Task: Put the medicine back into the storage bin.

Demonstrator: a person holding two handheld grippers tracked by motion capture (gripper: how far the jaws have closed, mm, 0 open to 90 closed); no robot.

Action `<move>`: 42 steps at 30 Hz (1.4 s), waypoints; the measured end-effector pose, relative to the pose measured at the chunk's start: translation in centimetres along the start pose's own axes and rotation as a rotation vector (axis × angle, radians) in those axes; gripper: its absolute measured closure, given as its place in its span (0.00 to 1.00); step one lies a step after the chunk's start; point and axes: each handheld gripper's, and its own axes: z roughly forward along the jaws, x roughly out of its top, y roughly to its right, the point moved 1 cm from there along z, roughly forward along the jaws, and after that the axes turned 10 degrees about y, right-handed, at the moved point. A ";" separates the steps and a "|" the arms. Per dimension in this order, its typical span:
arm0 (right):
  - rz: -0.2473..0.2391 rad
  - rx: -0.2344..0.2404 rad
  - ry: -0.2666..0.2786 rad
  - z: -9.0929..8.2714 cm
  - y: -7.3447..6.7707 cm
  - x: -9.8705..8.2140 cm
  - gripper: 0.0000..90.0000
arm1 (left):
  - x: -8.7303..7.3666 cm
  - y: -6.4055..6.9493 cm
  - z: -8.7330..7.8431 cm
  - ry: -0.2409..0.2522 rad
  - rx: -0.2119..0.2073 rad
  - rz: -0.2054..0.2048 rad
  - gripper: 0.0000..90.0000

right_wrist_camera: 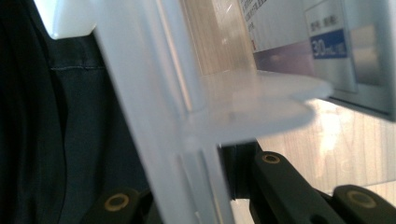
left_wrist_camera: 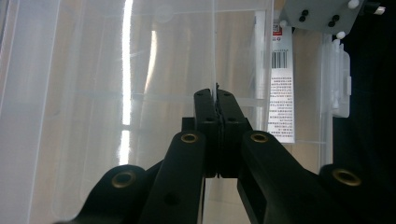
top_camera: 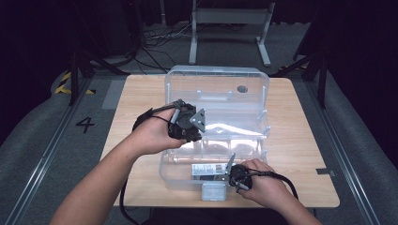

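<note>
A pale wooden bench [top_camera: 305,140] in a dark room with grey flooring [top_camera: 33,140] carries a clear plastic storage box [top_camera: 218,84], the left gripper [left_wrist_camera: 215,95] clenched on its thin wall, the right gripper's [top_camera: 233,176] jaws unclear at its front edge.

Clear glossy plastic box [top_camera: 218,93]; pale matt wood-grain table [top_camera: 300,140]; printed paper label [left_wrist_camera: 281,88]; matt black gripper jaws
</note>
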 end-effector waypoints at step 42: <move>-0.087 -0.120 0.172 -4.1 -1.5 -0.2 0.78 | -1.1 1.3 -0.2 0.038 -0.009 -0.012 0.99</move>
